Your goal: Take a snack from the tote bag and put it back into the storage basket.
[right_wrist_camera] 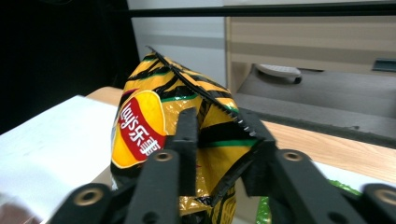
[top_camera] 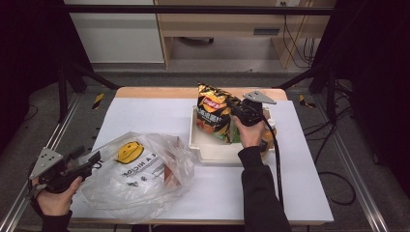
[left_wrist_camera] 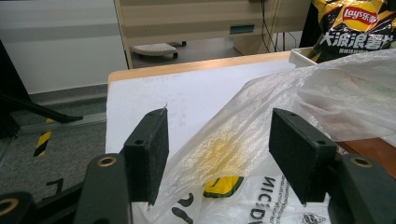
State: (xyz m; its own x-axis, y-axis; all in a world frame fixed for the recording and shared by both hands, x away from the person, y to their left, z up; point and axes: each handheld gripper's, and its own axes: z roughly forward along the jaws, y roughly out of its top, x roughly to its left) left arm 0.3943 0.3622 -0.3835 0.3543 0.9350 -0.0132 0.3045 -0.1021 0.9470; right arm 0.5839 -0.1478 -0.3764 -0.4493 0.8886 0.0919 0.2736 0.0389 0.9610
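Observation:
A yellow-and-black chip bag (top_camera: 215, 113) (right_wrist_camera: 144, 130) (left_wrist_camera: 355, 28) stands upright in a white tray (top_camera: 212, 153) (left_wrist_camera: 301, 55) at the table's far middle. My right gripper (top_camera: 233, 110) (right_wrist_camera: 217, 126) is at the bag's top right corner, its jaws apart on either side of the crimped seam, loosely around it. A crumpled clear plastic bag (top_camera: 140, 179) (left_wrist_camera: 233, 149) with black lettering lies at the front left. My left gripper (top_camera: 94, 157) (left_wrist_camera: 219, 135) is level at its left edge, open, with loose film lying between the wide jaws.
Inside the plastic bag are a yellow round item (top_camera: 129, 152) and something red (top_camera: 169, 174). An orange object (top_camera: 268, 137) sits in the tray beside my right hand. A white sheet (top_camera: 145, 116) covers the wooden table; metal frame rails run along both sides.

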